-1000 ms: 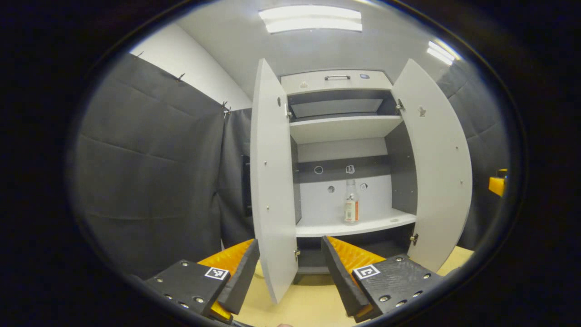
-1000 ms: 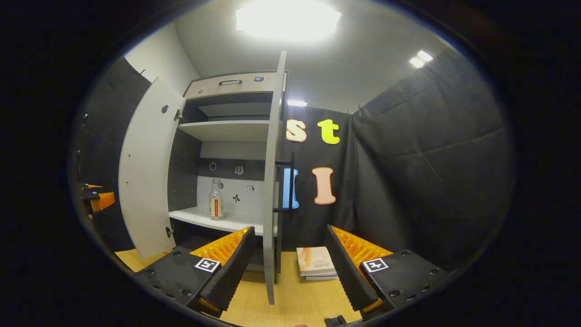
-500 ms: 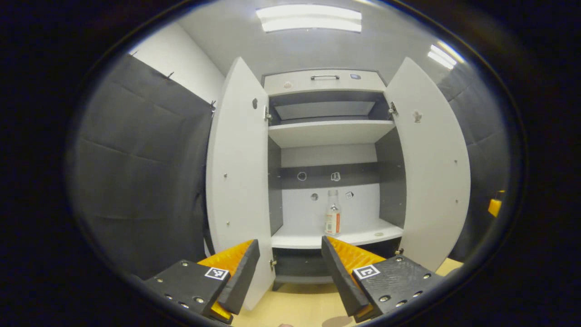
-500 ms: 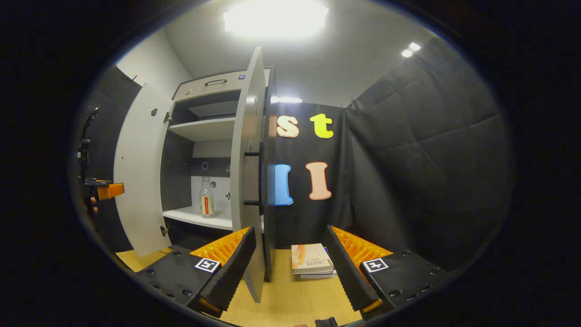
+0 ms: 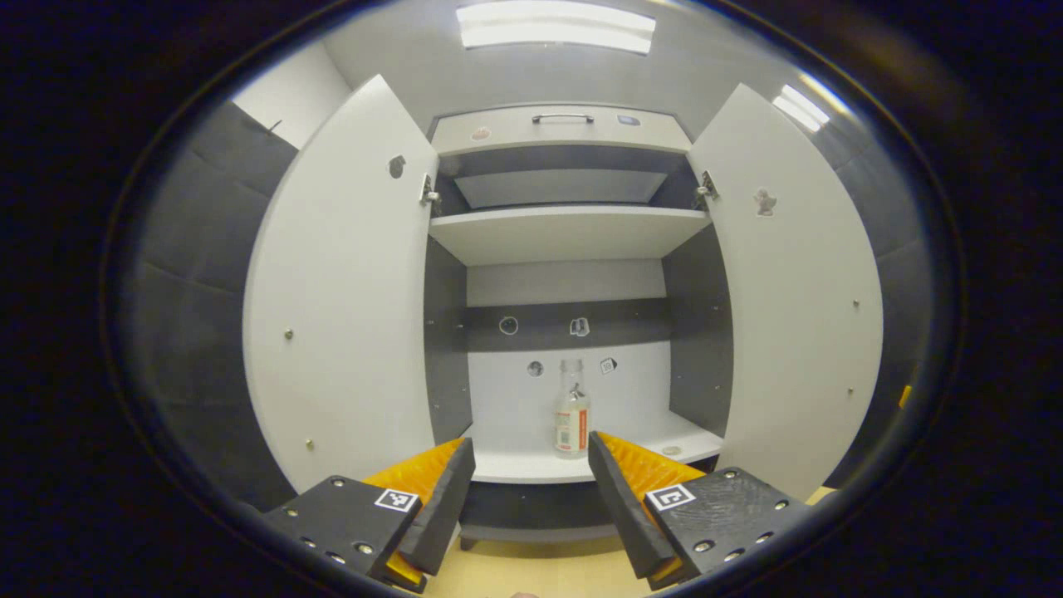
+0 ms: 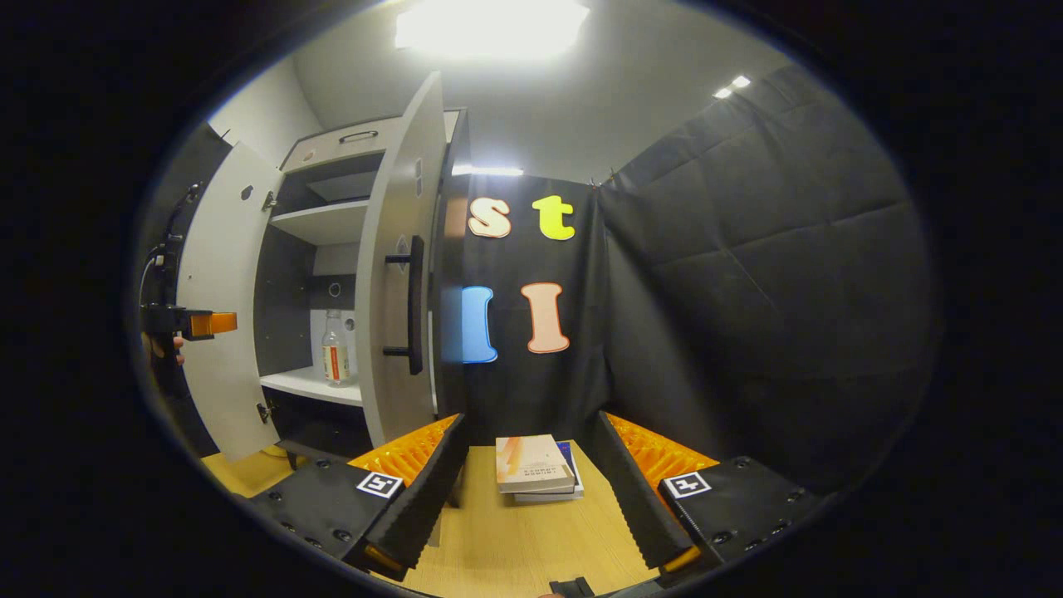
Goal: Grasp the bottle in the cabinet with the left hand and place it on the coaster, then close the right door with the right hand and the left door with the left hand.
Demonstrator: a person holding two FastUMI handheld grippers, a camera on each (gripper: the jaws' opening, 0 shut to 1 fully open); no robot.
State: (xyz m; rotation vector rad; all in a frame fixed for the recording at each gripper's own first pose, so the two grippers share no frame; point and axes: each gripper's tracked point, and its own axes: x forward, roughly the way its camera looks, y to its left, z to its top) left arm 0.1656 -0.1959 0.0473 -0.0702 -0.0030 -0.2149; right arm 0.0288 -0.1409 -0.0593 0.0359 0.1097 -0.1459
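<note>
— Cabinet (image 5: 565, 133) doors, how did they stand in the left gripper view?

— Both swung wide. The left door (image 5: 340, 291) filled the 9 o'clock side, the right door (image 5: 797, 291) the 3 o'clock side, with the shelves bare between them.

— And the bottle (image 5: 571, 411)?

— Upright on the lower shelf (image 5: 515, 461), near its middle, close to the back panel. It showed just above the gap of the left gripper (image 5: 531, 498), whose jaws were spread apart and held nothing, well short of the bottle.

— What did the right gripper view give?

— At 9 o'clock the left gripper appeared again, small, with a hand (image 6: 166, 353) behind it, beside the left door's outer edge. Next came the bottle on its shelf, then the right door seen nearly edge-on with its dark handle (image 6: 411, 303) facing outward. At 6 o'clock a stack of books (image 6: 536, 469) lay on the worktop (image 6: 498, 540), between the fingers of the right gripper (image 6: 527, 490). Those jaws were also released, gripping nothing and apart from the door.
</note>
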